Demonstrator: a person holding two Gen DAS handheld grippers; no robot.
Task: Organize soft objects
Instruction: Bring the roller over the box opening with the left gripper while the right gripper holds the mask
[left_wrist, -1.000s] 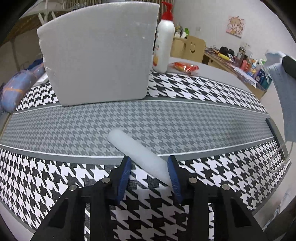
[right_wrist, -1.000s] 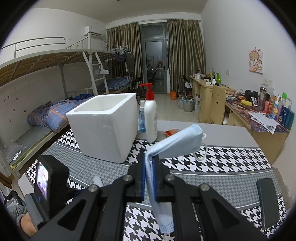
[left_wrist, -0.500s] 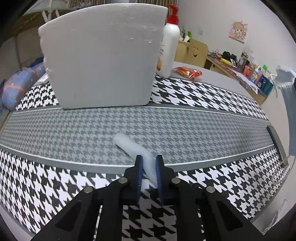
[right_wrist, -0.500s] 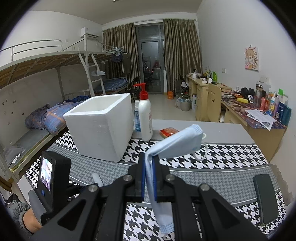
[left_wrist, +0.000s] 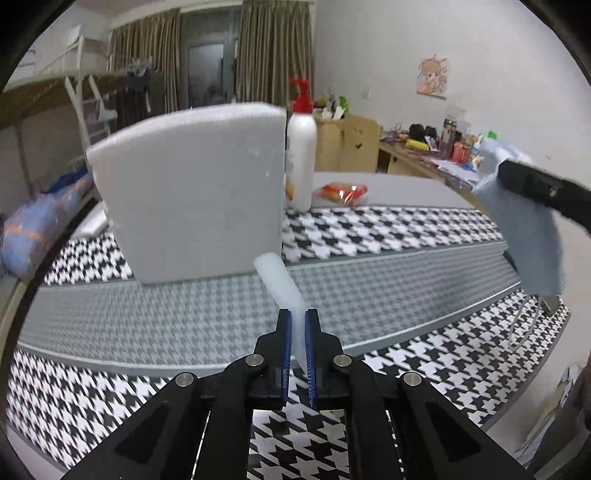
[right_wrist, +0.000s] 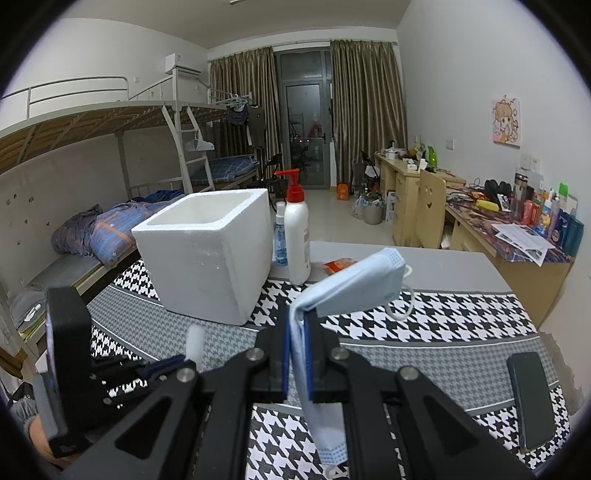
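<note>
My left gripper (left_wrist: 297, 325) is shut on a white foam tube (left_wrist: 280, 281), squeezing its near end flat and holding it clear of the houndstooth tablecloth (left_wrist: 110, 321). The tube points up and away towards the white foam box (left_wrist: 192, 192). My right gripper (right_wrist: 298, 332) is shut on a light blue face mask (right_wrist: 354, 284), which droops on both sides of the fingers with an ear loop hanging at its right. In the right wrist view the left gripper (right_wrist: 173, 363) sits low on the left with the tube (right_wrist: 195, 343) sticking up, and the open-topped foam box (right_wrist: 210, 251) stands behind.
A white pump bottle with a red top (right_wrist: 297, 240) and a small clear blue bottle (right_wrist: 280, 240) stand right of the box. A red snack packet (left_wrist: 341, 192) lies behind. A black phone (right_wrist: 528, 398) rests near the table's right edge. Bunk beds left, cluttered desks right.
The left jaws closed on the foam tube and lifted it off the cloth, its far end tipping up towards the box. The right gripper kept still with the mask.
</note>
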